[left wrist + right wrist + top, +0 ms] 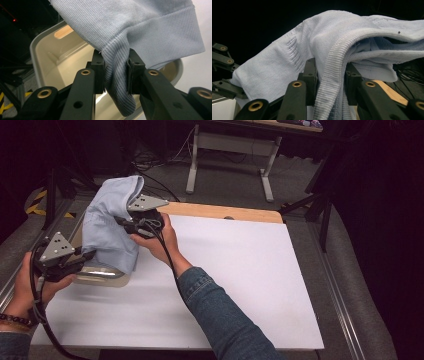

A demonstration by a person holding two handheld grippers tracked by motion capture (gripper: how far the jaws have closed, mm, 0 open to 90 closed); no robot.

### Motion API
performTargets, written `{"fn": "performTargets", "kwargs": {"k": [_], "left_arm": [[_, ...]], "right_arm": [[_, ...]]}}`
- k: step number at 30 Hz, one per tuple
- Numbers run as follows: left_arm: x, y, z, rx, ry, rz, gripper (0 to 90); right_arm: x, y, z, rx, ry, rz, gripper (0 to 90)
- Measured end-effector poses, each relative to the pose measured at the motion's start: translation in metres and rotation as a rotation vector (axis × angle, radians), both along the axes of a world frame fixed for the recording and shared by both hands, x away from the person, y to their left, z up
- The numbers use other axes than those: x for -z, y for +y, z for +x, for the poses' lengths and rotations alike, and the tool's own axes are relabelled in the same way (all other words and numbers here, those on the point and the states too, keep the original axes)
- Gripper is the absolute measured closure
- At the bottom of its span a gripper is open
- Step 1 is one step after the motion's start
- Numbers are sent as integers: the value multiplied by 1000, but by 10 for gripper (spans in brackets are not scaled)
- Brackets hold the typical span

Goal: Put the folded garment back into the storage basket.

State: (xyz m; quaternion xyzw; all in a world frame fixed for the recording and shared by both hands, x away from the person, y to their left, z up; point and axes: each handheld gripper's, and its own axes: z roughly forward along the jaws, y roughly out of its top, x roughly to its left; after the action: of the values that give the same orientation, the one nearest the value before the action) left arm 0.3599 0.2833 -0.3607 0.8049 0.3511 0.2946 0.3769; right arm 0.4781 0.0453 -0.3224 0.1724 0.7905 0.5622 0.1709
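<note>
over the white desk (240, 270), both tongs, left (116, 72) and right (329, 77), clenched the pale blue garment (107, 227), hung directly above the beige bin (47, 62).

The room is dark, its edges lost in shadow. A white table (240, 270) with a wooden far edge stands on a grey floor (225, 180). Beyond it stands a desk (232, 142) on pale metal legs, cables (160, 182) trailing beside. Yellow-black tape (35, 202) marks the floor at left.
</note>
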Motion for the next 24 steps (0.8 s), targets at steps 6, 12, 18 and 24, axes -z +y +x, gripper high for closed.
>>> {"fn": "performTargets", "kwargs": {"k": [6,12,18,24], "left_arm": [[5,9,1,-29,14,21,734],[12,12,5,-59,20,24,732],[25,15,13,-86,55,12,727],[38,17,14,-95,67,15,706]], "right_arm": [[6,16,5,-3,17,-8,700],[13,25,12,1,41,-17,700],[28,39,21,13,70,-37,701],[39,43,25,15,95,-54,700]]}}
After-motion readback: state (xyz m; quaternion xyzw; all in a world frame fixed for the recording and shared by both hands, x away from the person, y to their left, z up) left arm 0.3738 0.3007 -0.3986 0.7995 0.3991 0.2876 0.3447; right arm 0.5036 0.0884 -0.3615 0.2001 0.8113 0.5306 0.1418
